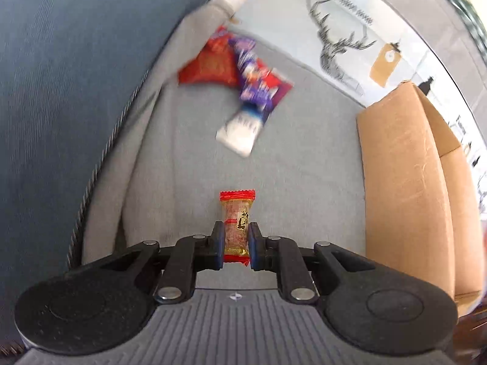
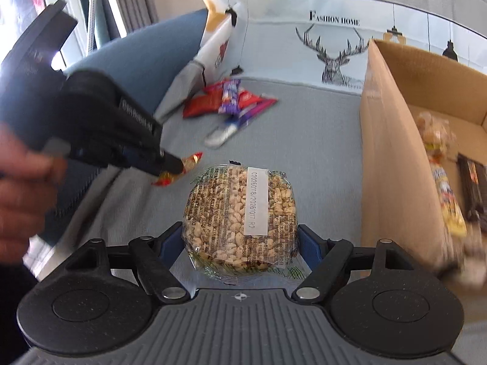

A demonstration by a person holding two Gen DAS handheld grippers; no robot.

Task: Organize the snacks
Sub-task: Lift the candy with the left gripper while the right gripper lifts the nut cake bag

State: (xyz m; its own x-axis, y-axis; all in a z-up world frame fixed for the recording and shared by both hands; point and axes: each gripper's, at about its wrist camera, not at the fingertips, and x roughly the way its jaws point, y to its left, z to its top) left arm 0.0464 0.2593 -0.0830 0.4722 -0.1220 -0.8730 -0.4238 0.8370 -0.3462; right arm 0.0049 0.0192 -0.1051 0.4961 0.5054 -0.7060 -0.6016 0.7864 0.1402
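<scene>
In the left wrist view my left gripper is shut on a small red-and-gold wrapped candy, which stands upright between the blue pads above the grey seat. From the right wrist view that left gripper comes in from the left, with the candy at its tip. My right gripper is shut on a round puffed-grain cake in clear wrap with a white date label. Both pads press its sides. An open cardboard box stands just to the right.
A pile of red and purple snack packets and a white packet lie at the back of the grey seat. The box holds several snacks. A blue cushion borders the left side. A hand holds the left gripper.
</scene>
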